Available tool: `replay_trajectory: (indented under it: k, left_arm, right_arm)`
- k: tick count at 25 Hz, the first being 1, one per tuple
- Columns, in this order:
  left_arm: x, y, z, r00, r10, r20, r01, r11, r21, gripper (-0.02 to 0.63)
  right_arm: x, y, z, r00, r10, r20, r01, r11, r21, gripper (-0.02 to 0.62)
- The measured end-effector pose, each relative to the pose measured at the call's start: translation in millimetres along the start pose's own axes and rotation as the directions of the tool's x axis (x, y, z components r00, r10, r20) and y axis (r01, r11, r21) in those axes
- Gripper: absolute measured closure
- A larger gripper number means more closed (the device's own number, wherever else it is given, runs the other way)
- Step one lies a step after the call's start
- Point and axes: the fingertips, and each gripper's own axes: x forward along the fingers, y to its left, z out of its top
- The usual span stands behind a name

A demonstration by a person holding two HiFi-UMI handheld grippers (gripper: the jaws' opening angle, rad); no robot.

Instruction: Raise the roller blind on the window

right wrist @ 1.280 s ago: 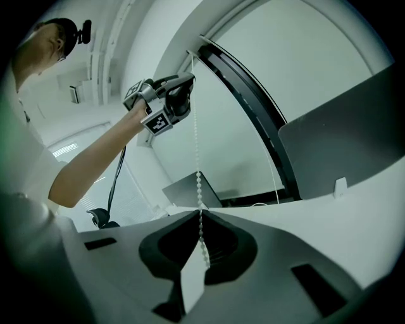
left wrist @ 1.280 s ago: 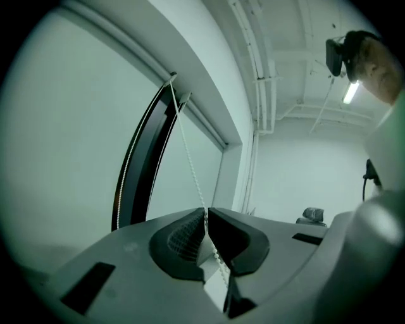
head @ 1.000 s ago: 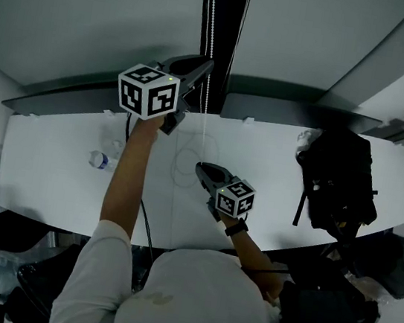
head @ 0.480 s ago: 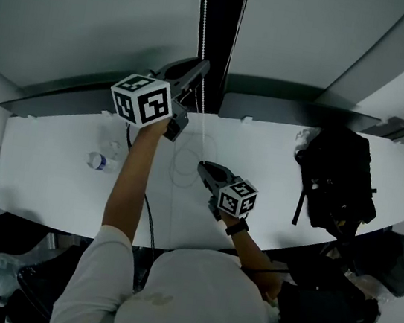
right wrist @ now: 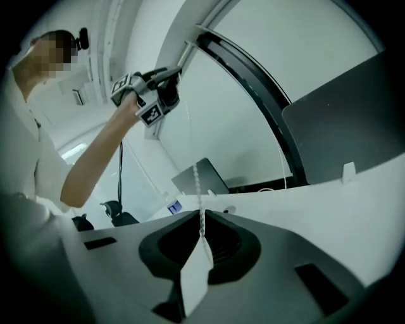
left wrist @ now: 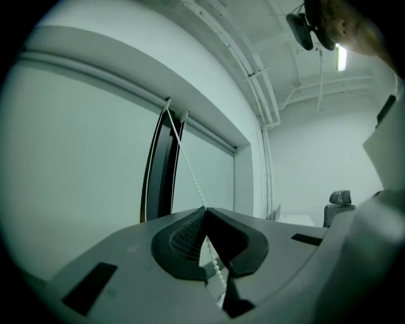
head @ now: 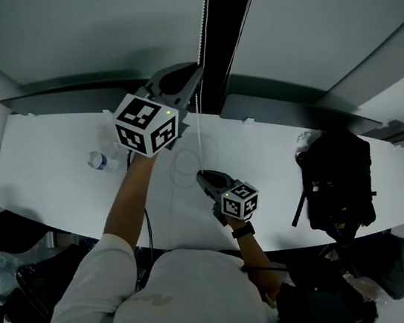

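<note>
Gripping the bead chain [left wrist: 186, 158] high beside the roller blind [left wrist: 76, 164] covering the window, the left gripper [left wrist: 205, 210] is clamped shut; the right gripper [right wrist: 200, 218] pinches it lower. The person should pull straight along the chain, alternating grips.

A long white tabletop [head: 50, 172] runs under a pale window that is split by a dark vertical frame post [head: 223, 32]. The left gripper [head: 199, 68], grey with a black-and-white marker cube, is held high, its jaws drawn together where a thin white bead chain [head: 204, 14] hangs beside the post. The chain slants down to the right gripper [head: 202, 173], low over the table with its jaws also together. A clear plastic bottle [head: 98, 159] sits on the table's left part, and a black backpack [head: 338, 185] rests on its right end.
</note>
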Motion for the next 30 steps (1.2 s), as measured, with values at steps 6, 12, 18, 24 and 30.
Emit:
replay_trajectory:
  k: [6, 12, 18, 24, 30]
  left_arm:
    - [-2.9, -2.0, 0.8, 0.999, 0.043, -0.017, -0.042, 0.996, 0.075, 0.603]
    - [-3.8, 0.0, -1.3, 0.998, 0.059, 0.002, -0.059, 0.997, 0.052, 0.603]
    - [-7.7, -14.5, -38.5, 0.998, 0.044, -0.047, -0.042, 0.998, 0.041, 0.603]
    - [-38.3, -26.0, -119.0, 0.995, 0.065, -0.077, -0.071, 0.994, -0.083, 0.603]
    - [-71.7, -67.2, -208.5, 0.970, 0.095, -0.224, -0.088, 0.995, 0.038, 0.603]
  right_arm:
    - [-26.7, -21.3, -19.6, 0.998, -0.057, -0.034, 0.057, 0.998, -0.007, 0.588]
    - [-42.9, -42.4, 37.2, 0.990, -0.125, 0.062, 0.130, 0.987, -0.092, 0.588]
    - [-53.5, -47.1, 106.3, 0.973, -0.145, 0.180, 0.176, 0.969, -0.171, 0.588]
    - [-56.1, -43.8, 175.0, 0.949, -0.104, 0.297, 0.166, 0.967, -0.193, 0.588]
    - [-37.2, -7.2, 257.8, 0.901, 0.049, 0.431, 0.034, 0.983, -0.182, 0.533]
